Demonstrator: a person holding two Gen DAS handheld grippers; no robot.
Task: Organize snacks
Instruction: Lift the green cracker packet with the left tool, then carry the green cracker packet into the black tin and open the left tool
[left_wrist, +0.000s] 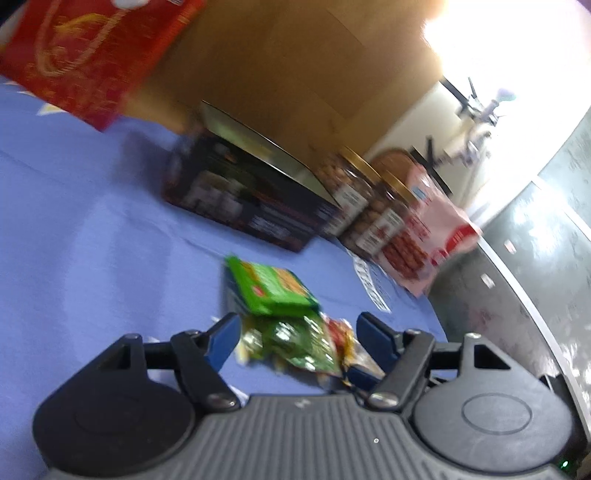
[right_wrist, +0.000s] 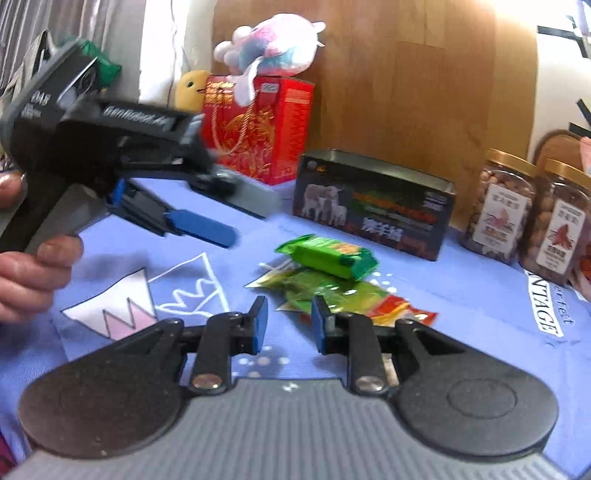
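On the left, a hand (right_wrist: 26, 273) holds the left hand-held gripper (right_wrist: 229, 206), spread and empty, above the blue-clothed desk (right_wrist: 461, 295). The green foil snack packets (right_wrist: 325, 273) lie mid-desk before an open dark tin box (right_wrist: 373, 206). The right hand-held gripper (right_wrist: 290, 323) is narrowly parted, empty.

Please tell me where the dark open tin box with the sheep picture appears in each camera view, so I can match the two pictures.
Left wrist view: the dark tin box lies centre-left, above the green snack packet.
Right wrist view: the dark tin box stands right of centre, between the red gift box and the nut jars.
Shared landmark: the green snack packet in front of it.
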